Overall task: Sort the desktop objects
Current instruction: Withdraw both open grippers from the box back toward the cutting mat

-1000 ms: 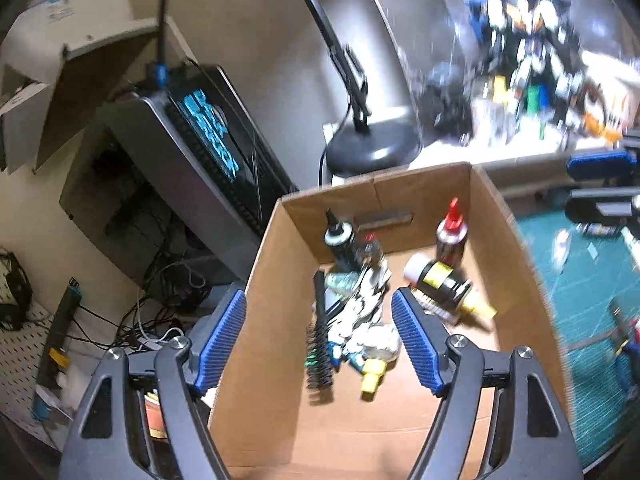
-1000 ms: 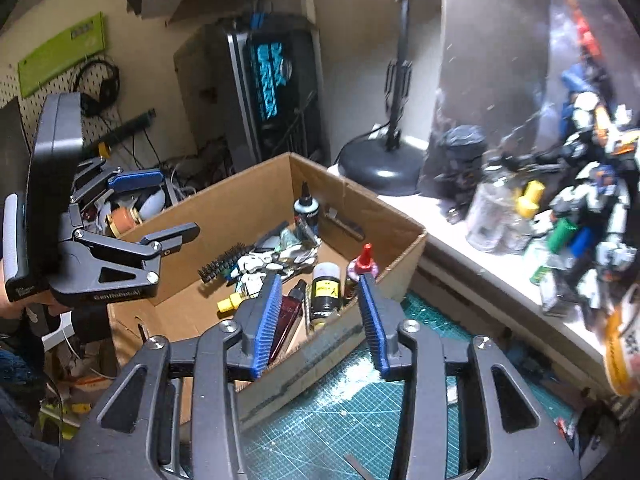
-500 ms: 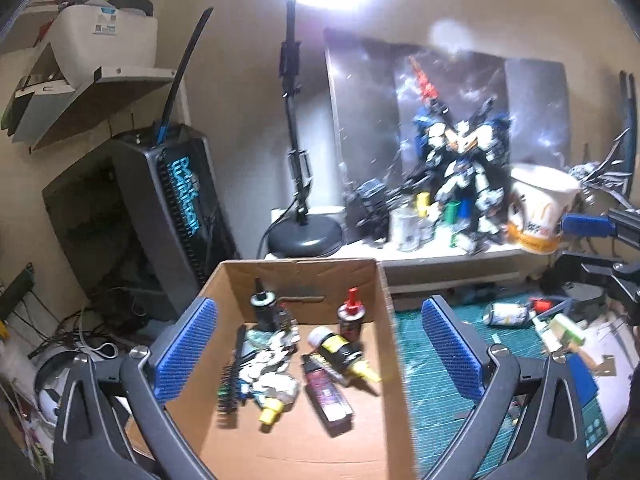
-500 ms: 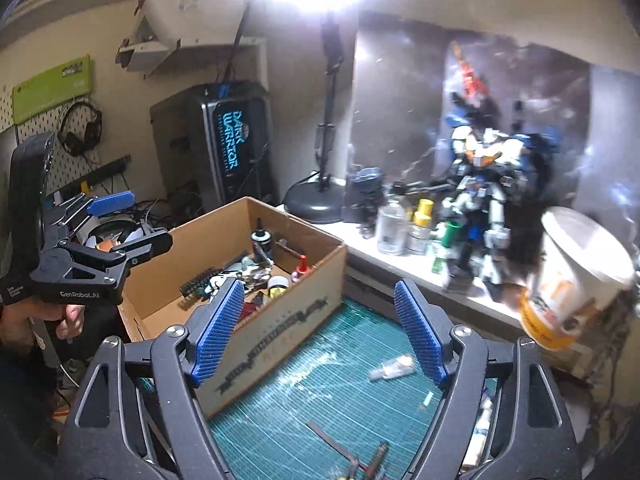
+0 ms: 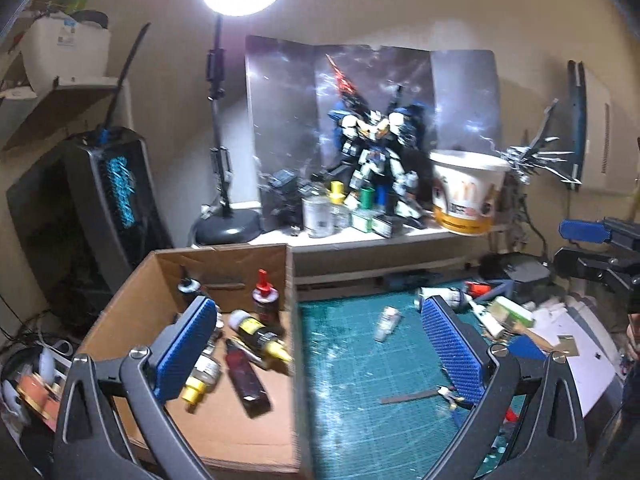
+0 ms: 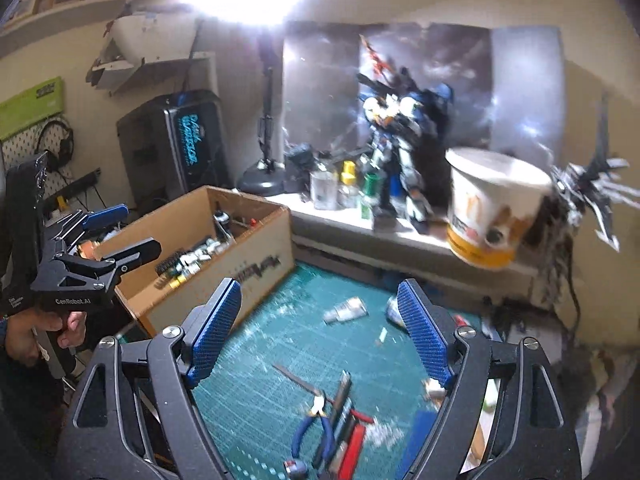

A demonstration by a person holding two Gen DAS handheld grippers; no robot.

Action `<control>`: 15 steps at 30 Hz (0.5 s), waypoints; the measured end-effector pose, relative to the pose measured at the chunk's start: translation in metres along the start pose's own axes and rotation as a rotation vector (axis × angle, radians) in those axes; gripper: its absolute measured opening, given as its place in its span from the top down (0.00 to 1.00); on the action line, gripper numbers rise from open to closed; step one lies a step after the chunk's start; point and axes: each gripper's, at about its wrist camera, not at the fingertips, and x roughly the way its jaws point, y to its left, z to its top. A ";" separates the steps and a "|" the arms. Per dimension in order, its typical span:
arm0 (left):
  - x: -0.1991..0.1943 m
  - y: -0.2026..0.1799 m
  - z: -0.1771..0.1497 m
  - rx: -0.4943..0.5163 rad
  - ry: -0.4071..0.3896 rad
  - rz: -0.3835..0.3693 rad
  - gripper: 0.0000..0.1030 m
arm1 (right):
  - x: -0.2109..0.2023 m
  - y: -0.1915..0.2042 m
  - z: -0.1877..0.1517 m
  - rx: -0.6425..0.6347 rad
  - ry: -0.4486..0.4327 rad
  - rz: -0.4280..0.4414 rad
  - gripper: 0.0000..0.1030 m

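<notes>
A cardboard box [image 5: 224,254] at the left holds several bottles, among them a yellow-labelled bottle [image 5: 256,332], a red-capped bottle [image 5: 264,296] and a dark red tube [image 5: 246,380]. My left gripper [image 5: 320,344] is open wide and empty, straddling the box's right wall. On the green cutting mat [image 5: 360,380] lies a small clear bottle [image 5: 386,322]. My right gripper [image 6: 320,328] hangs open and empty above the mat [image 6: 280,340], with the small bottle [image 6: 346,310] just beyond it. Blue-handled pliers [image 6: 316,428] and other tools lie below. The left gripper [image 6: 136,228] shows beside the box [image 6: 224,280].
A shelf behind the mat carries a robot model [image 5: 372,160], small jars [image 5: 318,212], a paper bucket [image 5: 468,192] and a lamp base [image 5: 228,228]. A black computer case [image 5: 116,192] stands left of the box. More tubes and parts [image 5: 496,312] crowd the mat's right side.
Both views have swung right, from over the box toward the cutting mat and shelf. Both grippers' jaws have spread wider. The right gripper has pulled back from the box.
</notes>
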 end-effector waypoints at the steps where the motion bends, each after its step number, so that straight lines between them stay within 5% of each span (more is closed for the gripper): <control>1: 0.002 -0.004 -0.004 0.000 0.006 -0.012 0.00 | -0.003 -0.004 -0.006 0.007 0.005 -0.015 0.23; 15: 0.045 -0.042 -0.060 0.011 0.072 -0.140 0.00 | -0.020 -0.045 -0.068 0.134 0.061 -0.126 0.28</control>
